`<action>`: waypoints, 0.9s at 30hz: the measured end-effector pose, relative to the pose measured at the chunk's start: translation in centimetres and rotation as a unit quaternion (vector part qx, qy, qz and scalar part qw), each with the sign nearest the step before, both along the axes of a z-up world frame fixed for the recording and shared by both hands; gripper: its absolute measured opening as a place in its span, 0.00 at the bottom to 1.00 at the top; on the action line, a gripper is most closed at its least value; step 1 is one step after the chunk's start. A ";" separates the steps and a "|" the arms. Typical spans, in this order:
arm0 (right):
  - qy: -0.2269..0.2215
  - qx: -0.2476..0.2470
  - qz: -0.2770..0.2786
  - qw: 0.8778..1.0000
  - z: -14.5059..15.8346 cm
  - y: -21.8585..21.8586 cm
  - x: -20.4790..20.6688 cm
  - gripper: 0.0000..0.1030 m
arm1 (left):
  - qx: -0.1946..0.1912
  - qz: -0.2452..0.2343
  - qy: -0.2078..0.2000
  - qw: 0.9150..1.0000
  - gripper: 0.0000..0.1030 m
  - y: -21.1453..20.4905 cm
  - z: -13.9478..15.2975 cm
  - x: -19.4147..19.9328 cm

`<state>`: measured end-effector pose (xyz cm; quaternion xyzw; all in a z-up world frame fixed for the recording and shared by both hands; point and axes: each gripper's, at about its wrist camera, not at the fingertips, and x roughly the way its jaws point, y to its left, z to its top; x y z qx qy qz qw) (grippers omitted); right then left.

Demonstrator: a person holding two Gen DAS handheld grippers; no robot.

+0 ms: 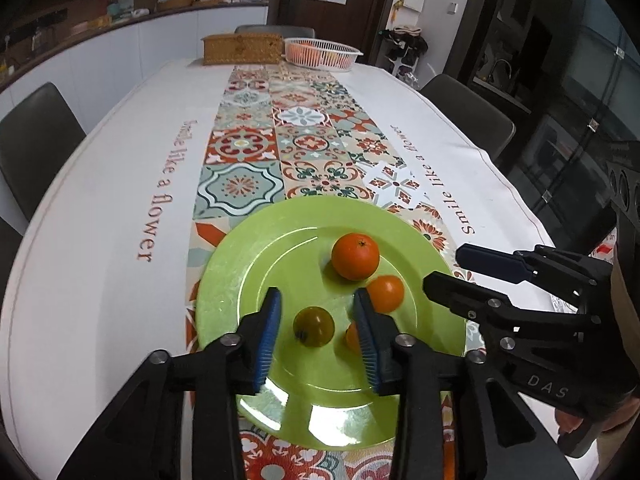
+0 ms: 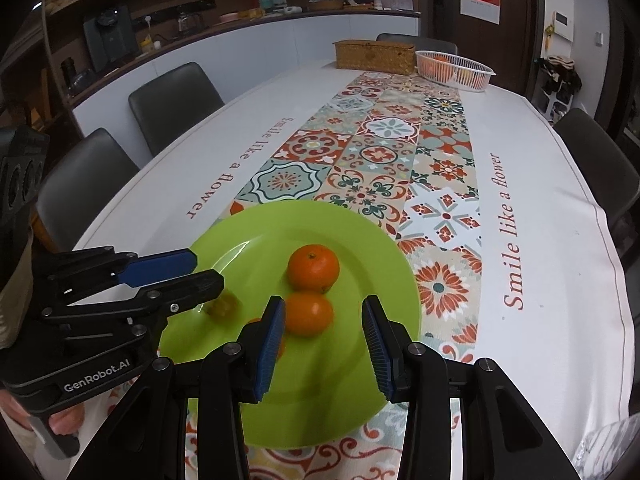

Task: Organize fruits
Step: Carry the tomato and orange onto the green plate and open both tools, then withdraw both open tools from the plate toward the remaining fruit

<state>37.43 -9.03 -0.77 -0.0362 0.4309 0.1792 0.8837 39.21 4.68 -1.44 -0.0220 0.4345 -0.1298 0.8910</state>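
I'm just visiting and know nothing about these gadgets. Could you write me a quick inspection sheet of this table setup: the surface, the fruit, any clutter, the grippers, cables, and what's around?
Surface: table under a white cloth with a patterned tile runner down the middle.
Job's things: green plate holding a large orange, a smaller orange, a third orange piece half hidden by a finger, and a dark greenish fruit; white basket with fruit at the far end.
Clutter: woven box beside the basket.
Grippers: left gripper open over the greenish fruit, not touching; right gripper open, empty, above the plate.
Cables: nothing seen.
Surroundings: dark chairs, cluttered counter shelves, red door hanging.
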 end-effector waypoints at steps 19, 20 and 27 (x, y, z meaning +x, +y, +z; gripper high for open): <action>-0.078 0.006 -0.024 0.997 5.6 -1.7 -9.4 0.50 | 0.061 0.015 -0.114 0.991 0.76 0.1 6.8 -10.8; -0.079 0.009 -0.024 0.997 5.8 -1.7 -10.1 0.52 | 0.063 0.013 -0.119 0.991 0.78 0.1 7.2 -11.5; -0.095 0.010 -0.031 0.995 7.3 -1.3 -14.5 0.56 | 0.086 0.002 -0.136 0.987 0.84 0.3 8.5 -15.6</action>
